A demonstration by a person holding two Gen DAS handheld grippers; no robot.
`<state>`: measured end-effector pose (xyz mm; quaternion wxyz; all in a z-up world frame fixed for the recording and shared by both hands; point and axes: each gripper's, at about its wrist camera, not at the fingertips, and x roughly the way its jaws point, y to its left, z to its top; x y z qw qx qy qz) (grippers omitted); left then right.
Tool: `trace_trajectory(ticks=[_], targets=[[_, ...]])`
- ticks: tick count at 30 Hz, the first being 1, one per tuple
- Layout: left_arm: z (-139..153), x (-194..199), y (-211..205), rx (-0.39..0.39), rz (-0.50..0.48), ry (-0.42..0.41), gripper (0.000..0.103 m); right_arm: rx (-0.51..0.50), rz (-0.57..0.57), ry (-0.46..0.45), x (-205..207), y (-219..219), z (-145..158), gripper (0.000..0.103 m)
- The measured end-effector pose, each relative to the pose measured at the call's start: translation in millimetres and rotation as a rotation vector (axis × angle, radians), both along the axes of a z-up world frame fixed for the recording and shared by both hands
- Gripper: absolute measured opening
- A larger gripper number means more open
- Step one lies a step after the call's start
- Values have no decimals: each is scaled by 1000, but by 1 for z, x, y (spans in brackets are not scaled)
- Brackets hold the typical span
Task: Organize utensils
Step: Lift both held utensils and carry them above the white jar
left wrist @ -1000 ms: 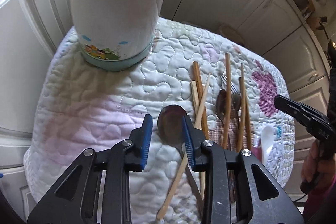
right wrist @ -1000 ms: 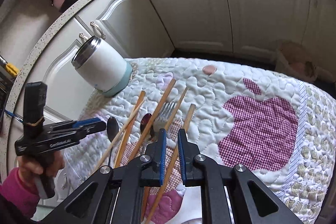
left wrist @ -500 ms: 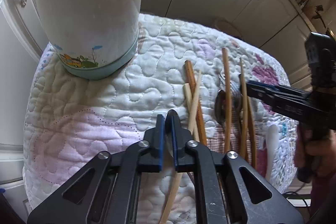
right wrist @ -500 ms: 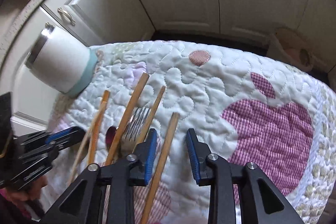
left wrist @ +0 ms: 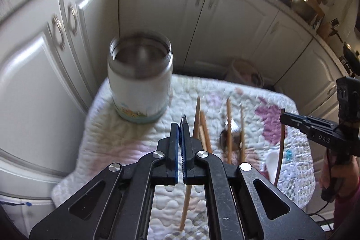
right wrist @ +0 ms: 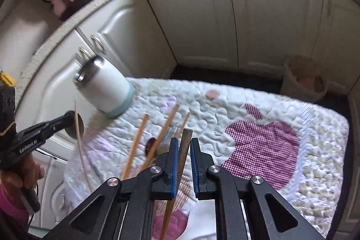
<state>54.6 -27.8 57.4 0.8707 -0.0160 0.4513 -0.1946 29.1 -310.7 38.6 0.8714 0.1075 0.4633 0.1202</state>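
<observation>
My left gripper [left wrist: 179, 127] is shut on a dark metal spoon [left wrist: 184, 120] and holds it lifted, in front of a white steel-rimmed jar [left wrist: 139, 80] at the quilt's back left. In the right wrist view the spoon bowl [right wrist: 75, 127] and a thin chopstick [right wrist: 78, 136] show at that gripper [right wrist: 67, 118]. My right gripper [right wrist: 182, 143] is shut on a brown chopstick [right wrist: 183, 150], raised off the quilt; it also shows in the left wrist view [left wrist: 281, 143]. Several wooden chopsticks [left wrist: 228, 123], another spoon [left wrist: 225, 138] and a fork lie on the quilt.
The white quilted cloth with a pink apple patch [right wrist: 265, 145] covers a small table. Cream kitchen cabinets [left wrist: 225, 21] surround it closely. A white ceramic spoon [left wrist: 271, 161] lies at the near right. A beige bin [right wrist: 303, 80] stands on the floor behind.
My left gripper shut on the spoon and lifted it away from the quilt. My right gripper went from open around a brown chopstick to shut on it and raised it.
</observation>
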Motion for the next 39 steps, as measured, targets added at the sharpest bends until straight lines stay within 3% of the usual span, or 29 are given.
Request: trace_trajectory(ticks=[6, 12, 16, 18, 20, 27, 28, 29, 30, 34, 39], targets=[[43, -18, 6, -26, -22, -83, 1, 16, 17, -87, -18, 7, 37, 9], [63, -21, 6, -53, -24, -113, 1, -26, 54, -144, -21, 21, 62, 8], [64, -25, 10, -60, -18, -112, 1, -50, 44, -47, -8, 21, 36, 8], [62, -27, 11, -66, -14, -102, 1, -68, 25, 19, 3, 19, 9, 26], [58, -27, 12, -68, -11, -90, 1, -83, -3, 96, 16, 17, -23, 34], [48, -22, 16, -73, 3, -53, 1, -112, -56, 232, 57, 11, -89, 34], [47, -21, 16, -72, 5, -50, 1, -129, -58, 232, 60, 12, -92, 32], [48, -21, 15, -71, 6, -49, 1, -156, -64, 214, 62, 12, -93, 24], [48, -21, 15, -69, 5, -48, 1, -169, -57, 212, 64, 14, -93, 11], [53, -21, 18, -63, 5, -62, 1, -136, -25, 170, 51, 10, -70, 11], [65, -17, 27, -80, 26, -79, 1, -79, -7, 26, 18, -1, 0, 10]])
